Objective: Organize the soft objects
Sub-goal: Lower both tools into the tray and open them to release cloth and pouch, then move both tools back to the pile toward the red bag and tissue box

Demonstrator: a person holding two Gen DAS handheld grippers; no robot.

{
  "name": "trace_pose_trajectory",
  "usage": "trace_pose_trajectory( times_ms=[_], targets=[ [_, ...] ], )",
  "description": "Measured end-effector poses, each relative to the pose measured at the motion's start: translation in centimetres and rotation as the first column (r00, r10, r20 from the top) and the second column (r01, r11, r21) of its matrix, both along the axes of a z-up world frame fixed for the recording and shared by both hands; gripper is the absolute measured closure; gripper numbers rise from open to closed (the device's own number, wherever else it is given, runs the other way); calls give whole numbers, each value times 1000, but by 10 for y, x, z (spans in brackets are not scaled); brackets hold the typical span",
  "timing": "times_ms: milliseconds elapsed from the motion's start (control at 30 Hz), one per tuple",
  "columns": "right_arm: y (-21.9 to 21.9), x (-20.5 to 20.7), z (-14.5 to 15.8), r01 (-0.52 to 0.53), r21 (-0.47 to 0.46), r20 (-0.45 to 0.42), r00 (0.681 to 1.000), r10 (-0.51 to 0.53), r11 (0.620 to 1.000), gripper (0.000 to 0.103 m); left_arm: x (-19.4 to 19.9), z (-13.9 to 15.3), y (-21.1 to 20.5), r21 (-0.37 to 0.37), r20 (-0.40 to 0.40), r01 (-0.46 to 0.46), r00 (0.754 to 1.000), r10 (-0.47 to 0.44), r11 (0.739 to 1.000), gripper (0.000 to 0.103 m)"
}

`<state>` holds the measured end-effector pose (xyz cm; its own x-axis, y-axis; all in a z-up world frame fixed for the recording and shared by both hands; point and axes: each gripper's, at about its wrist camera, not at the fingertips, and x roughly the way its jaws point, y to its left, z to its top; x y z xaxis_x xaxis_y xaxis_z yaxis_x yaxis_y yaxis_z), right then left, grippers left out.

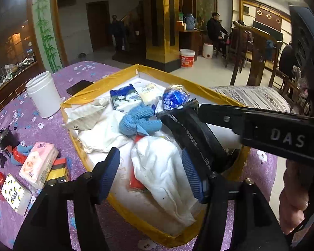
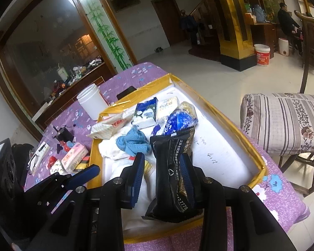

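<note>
A gold-edged tray on the purple table holds white cloths, a blue knit sock, tissue packs and a blue crinkly packet. A black soft packet lies between my right gripper's fingers; they stand apart, one pad against it. My left gripper is open and empty over the white cloth. A pink tissue pack lies left of the tray.
A white jar and a dark phone stand behind the tray. Small packs and red and blue items lie at the table's left. A chair with a striped cushion stands right of the table.
</note>
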<state>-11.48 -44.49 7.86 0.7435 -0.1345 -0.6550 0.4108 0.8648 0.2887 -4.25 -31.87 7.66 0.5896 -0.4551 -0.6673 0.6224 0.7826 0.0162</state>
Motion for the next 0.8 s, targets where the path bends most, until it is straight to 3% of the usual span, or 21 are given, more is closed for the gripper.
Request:
trace_pose_trajectory(
  times_ms=[400,567,800],
  targets=[
    [11,-22,25,14,-21,49,999,-13,1000,63,0,13,13,-49,-16,-27,1000,26,998,43],
    [21,-29,35,4,-30,68,998,-2,1000,61,1,25,31,-81,-70,-46,997,40,996,43],
    [41,-25,43,-39,-42,76,996,42,998,60,-2,37,65,-93,-76,-74,995,67,993,43]
  ],
)
